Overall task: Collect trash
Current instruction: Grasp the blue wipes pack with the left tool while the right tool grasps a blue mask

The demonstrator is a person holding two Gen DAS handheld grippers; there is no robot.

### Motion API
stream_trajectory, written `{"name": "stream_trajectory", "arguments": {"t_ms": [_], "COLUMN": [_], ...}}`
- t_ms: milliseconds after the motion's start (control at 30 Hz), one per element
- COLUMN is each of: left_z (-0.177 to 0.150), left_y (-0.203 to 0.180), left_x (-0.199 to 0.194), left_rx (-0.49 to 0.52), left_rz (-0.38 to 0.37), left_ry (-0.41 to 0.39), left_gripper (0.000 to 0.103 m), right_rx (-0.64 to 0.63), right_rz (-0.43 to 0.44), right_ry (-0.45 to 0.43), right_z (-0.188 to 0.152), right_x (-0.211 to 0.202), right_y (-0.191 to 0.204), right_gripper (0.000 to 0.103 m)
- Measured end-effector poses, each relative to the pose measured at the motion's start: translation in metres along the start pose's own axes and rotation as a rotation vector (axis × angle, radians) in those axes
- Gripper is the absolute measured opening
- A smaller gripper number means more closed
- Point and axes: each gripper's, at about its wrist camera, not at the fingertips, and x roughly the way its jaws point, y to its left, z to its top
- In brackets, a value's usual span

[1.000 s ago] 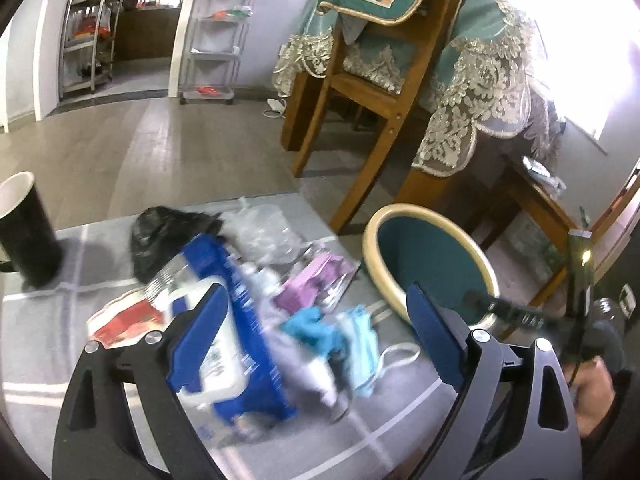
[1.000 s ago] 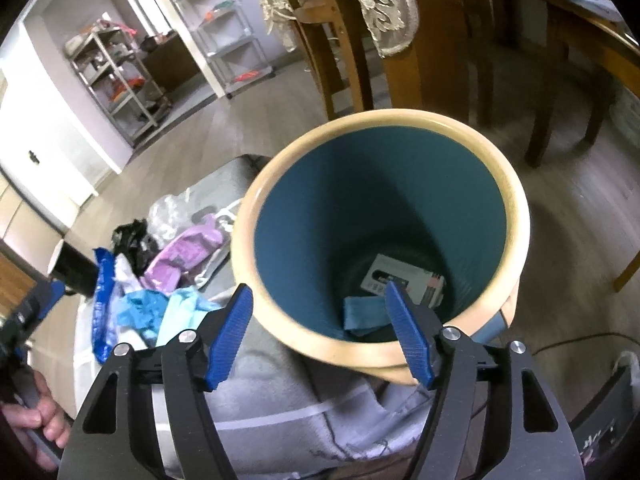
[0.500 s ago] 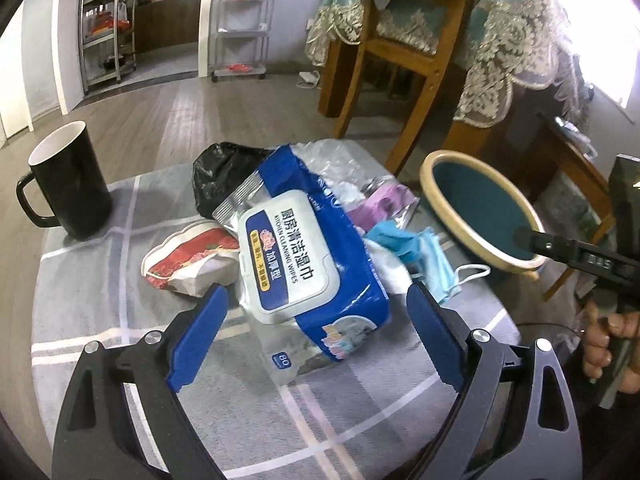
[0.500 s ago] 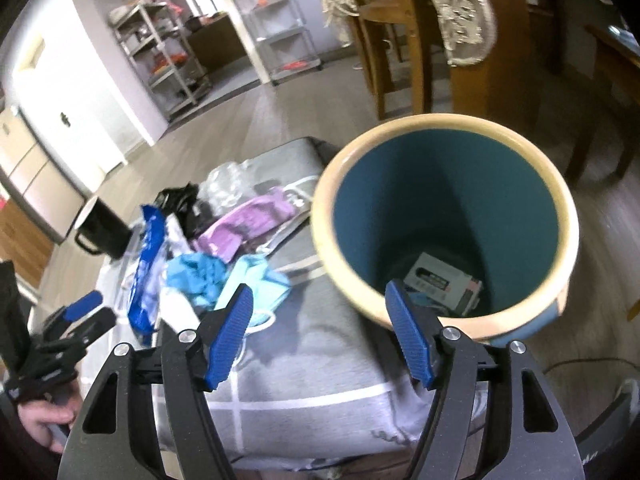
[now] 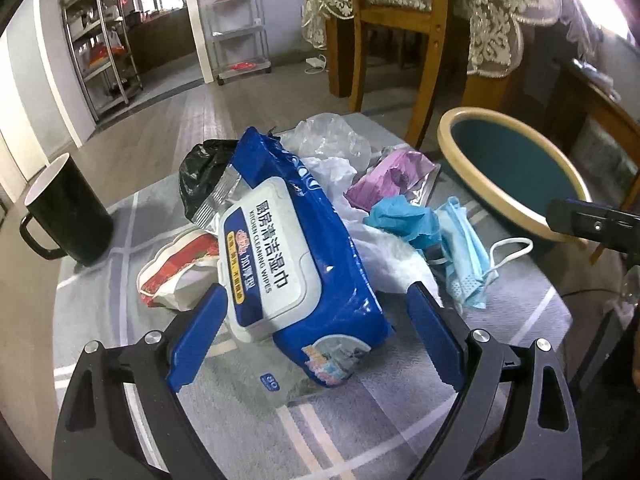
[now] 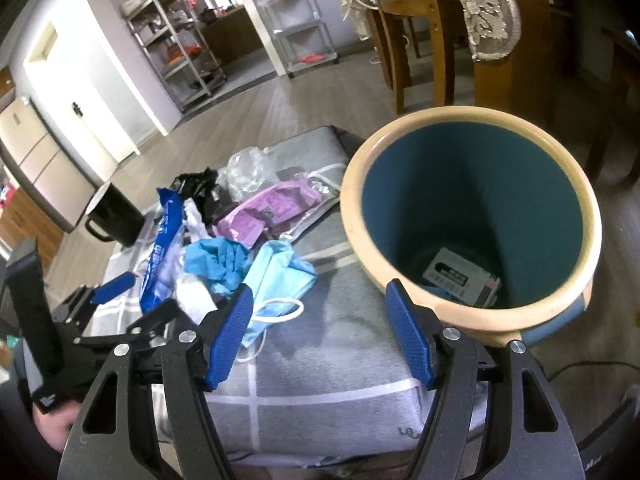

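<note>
The left gripper (image 5: pixel 316 336) has its jaws spread wide, one on each side of the near end of the blue wet-wipe pack (image 5: pixel 296 256), without pressing it. The pack lies on the grey table (image 5: pixel 400 420) among other trash: a black bag (image 5: pixel 200 168), a red-and-white wrapper (image 5: pixel 176 268), a purple packet (image 5: pixel 392 176) and a blue face mask (image 5: pixel 464 256). The right gripper (image 6: pixel 320 336) is empty, jaws apart, above the table's near edge. The bin (image 6: pixel 472 320) stands at the table's right side, beside the mask. A black mug (image 5: pixel 72 212) stands far left.
</note>
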Motion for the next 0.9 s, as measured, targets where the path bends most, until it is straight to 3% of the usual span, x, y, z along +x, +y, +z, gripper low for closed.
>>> {"name": "stream_trajectory", "arguments": {"t_ms": [233,367,467,900], "left_z": [0.002,0.003,0.002,-0.002], "left_y": [-0.003,0.002,0.006,0.028], "left_x": [0.006,0.004,0.003,-0.006], "left_rx": [0.004,-0.025,-0.051,-0.157], "left_rz": [0.025,0.007,-0.008,-0.063], "left_ry": [0.001,-0.001,-0.006,-0.012], "left_gripper": [0.088,0.074,0.069,0.065], "right_rx": [0.002,0.001,-0.001,-0.011], "right_rz": [0.005,0.008,0.012,0.026], "right_ry": [0.002,0.001,0.003,0.025], "right_z": [-0.002,-0.002,-0.002,-0.005], "right_x": [0.0,0.0,0.001,0.01], "right_y": [0.002,0.003,0.003,0.006], "right_gripper": [0.07,0.07,0.07,0.07]}}
